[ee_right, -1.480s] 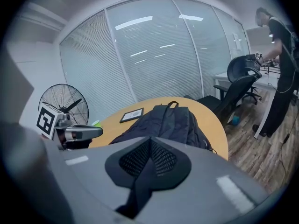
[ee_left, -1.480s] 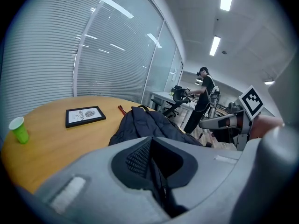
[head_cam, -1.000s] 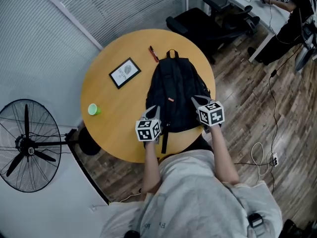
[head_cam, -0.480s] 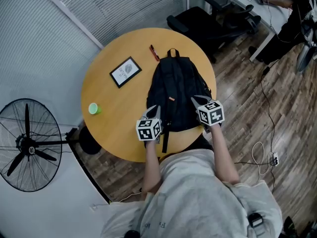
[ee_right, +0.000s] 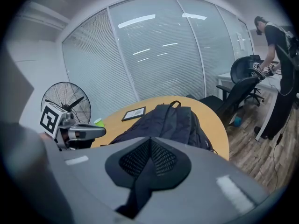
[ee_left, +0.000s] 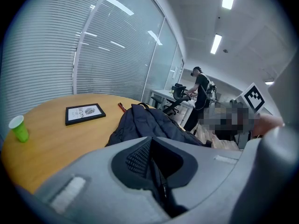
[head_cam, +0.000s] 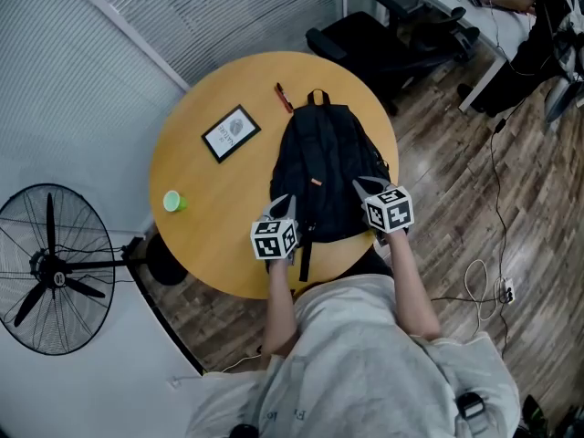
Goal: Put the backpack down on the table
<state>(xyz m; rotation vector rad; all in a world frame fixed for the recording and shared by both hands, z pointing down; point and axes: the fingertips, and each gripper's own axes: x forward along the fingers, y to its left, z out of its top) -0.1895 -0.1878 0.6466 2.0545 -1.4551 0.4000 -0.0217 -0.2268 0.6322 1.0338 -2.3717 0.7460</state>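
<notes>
Nothing has moved: we find the backpack (head_cam: 324, 162) lying flat on the table (head_cam: 205, 213), left gripper (head_cam: 284, 202) and right gripper (head_cam: 366, 186) both closed at its near edge. Only withdrawal seemingly remains.

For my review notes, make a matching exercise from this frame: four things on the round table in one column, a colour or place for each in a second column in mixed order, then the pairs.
Things:
1. backpack
2. cup
3. picture frame
4. pen

Descriptions:
A. red, beside the backpack's top end
B. green, near the left edge of the table in the head view
C. black, lying flat, the biggest thing on the table
D. dark border, light inside, lying flat between cup and pen

Pairs: 1-C, 2-B, 3-D, 4-A
</notes>
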